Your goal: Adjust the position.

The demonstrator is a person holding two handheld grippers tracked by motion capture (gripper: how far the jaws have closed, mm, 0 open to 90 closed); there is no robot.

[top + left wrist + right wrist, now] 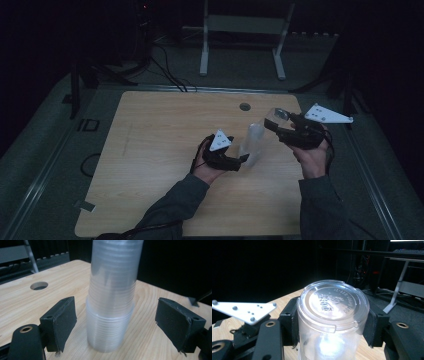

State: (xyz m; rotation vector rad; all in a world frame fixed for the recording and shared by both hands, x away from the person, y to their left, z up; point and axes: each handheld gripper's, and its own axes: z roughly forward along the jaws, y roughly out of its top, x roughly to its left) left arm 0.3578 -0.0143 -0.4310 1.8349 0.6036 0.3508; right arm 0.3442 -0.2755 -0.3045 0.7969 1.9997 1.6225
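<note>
1. Nearest the person, the left tool [235, 161] sits low over the table [150, 150] with its jaws spread wide on either side of a stack of clear cups [111, 302]. In the left gripper view both pads [63, 320] stand clear of the plastic, so nothing is gripped.
2. The stack of clear cups [251, 145] stands upright on the table between the two hands, just right of the left tool.
3. Farther back and higher, the right tool [280, 125] is clamped on a single clear cup [333, 317]. Its pads press the wall from both sides just under the flat base, which is turned toward that camera.
4. Beyond the hands lie a round hole [244, 106] in the table and a white stand [242, 30] on the floor.
5. Risks, as I judge them:
   - The stack is tall, light and unsteadied; a brush from the open left tool could tip it.
   - Closing hard on thin plastic could crush or wedge the nested cups.
   - The held cup is smooth, so it could slip or twist in the right tool if moved quickly.
</note>
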